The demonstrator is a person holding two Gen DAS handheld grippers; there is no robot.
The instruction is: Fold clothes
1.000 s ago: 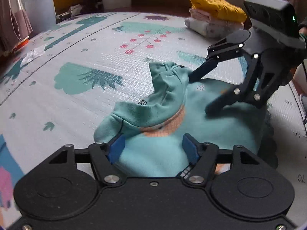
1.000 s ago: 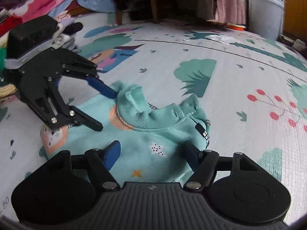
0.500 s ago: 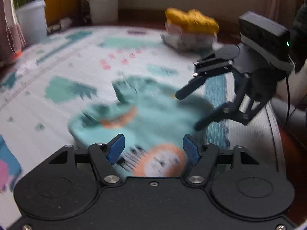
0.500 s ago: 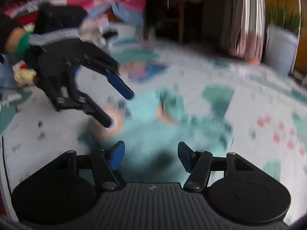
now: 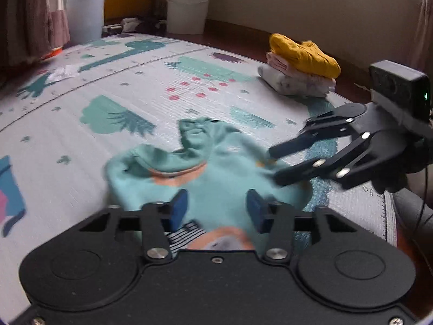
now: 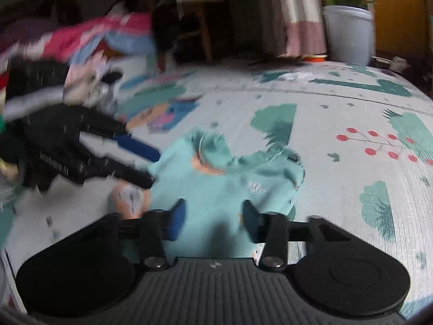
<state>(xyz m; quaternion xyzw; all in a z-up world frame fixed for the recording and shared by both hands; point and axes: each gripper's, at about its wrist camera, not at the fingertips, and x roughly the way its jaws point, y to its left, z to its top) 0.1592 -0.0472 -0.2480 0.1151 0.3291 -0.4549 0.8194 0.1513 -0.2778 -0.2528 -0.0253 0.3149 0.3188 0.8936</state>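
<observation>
Left wrist view: both claws (image 5: 216, 210) (image 6: 213, 219) closing, tilted down over sweater (image 5: 216, 173).

The left gripper (image 5: 215, 211) is matte black plastic: two round disc housings at its base, a flat plate between them with a small centre screw, and silver pivot bolts on the angled link arms. Its fingers (image 5: 178, 210) carry blue pads. The right gripper (image 6: 212, 219) has the same build — black discs, silver bolts, blue-padded fingers (image 6: 177, 218) — but its middle section is grey and ribbed, with a small white mark. Seen from the left wrist camera, it bears a boxy black camera block on a grey band with a green light — a thin black cable trails behind it.
</observation>
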